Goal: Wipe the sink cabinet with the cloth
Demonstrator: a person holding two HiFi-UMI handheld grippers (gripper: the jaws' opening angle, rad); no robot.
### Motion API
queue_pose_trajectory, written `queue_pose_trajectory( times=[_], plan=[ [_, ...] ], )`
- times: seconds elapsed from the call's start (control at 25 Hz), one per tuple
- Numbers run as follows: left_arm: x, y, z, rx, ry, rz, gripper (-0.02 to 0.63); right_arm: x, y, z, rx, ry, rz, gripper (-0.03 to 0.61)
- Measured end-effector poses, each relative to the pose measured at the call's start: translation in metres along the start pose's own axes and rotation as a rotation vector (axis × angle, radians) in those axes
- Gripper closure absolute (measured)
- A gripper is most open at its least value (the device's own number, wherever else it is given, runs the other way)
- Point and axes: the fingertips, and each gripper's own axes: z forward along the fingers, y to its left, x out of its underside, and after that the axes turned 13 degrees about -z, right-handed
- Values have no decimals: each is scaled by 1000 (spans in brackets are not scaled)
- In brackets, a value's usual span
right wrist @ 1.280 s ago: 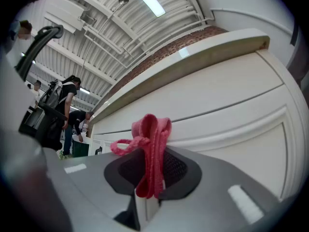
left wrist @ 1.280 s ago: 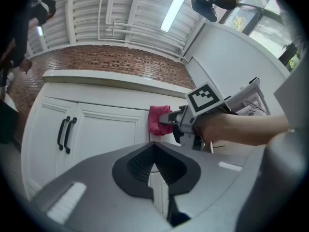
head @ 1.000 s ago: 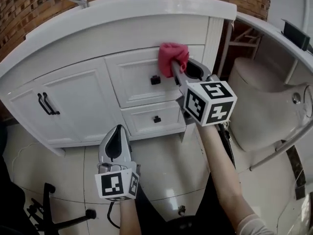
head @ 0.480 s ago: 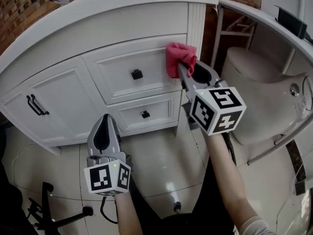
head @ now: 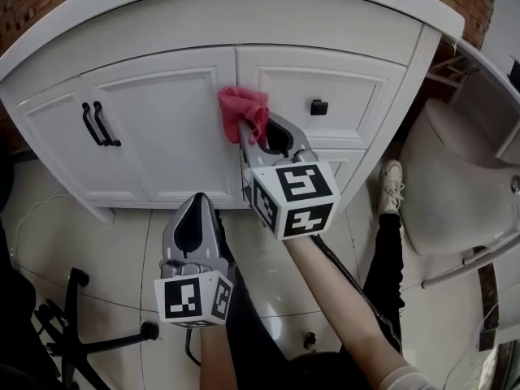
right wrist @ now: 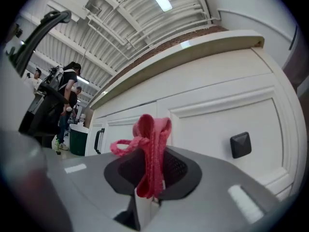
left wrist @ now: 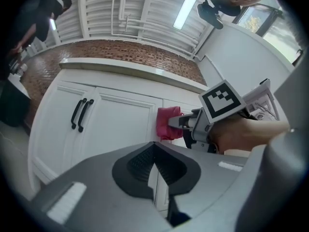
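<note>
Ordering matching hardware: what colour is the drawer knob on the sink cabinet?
Black; the square drawer knob shows best in the right gripper view.

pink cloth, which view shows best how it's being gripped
The right gripper view: the pink cloth stands dead centre, folded and pinched between the right gripper's shut jaws. The head view shows it only bunched against the cabinet front; the left gripper view shows it small, from the side.
</note>
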Motion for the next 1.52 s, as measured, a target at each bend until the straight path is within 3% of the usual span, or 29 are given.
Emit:
queue_pose_trajectory(
  times=[0.2, 0.4, 0.56, 0.72, 0.92, 1.04, 1.16, 1.32, 1.52],
  plan=[
    [3, -12, 9, 37, 3, -6, 598, 6, -26, -10, 56, 15, -9, 517],
    [18, -54, 26, 99, 15, -16, 598, 7, -103, -57, 188, -5, -18, 515],
    [33, -96, 40, 140, 32, -15, 598, 21, -163, -90, 271, 43, -89, 517],
    [50, -129, 54, 176, 55, 4, 600, 40, -233, -127, 354, 63, -76, 517],
    [62, -145, 64, 180, 72, 6, 598, 61, -271, -161, 430, 96, -48, 517],
    [64, -136, 63, 167, 72, 30, 598, 48, -241, -162, 383, 44, -21, 517],
    [67, -99, 55, 118, 70, 21, 598, 40, -173, -133, 284, -20, 48, 517],
    [58, -45, 34, 20, 90, 27, 598, 59, -75, -72, 109, -4, 136, 517],
    [52, 20, 16, -76, 78, 32, 598, 86, 15, -12, -80, 59, 62, 517]
  ],
)
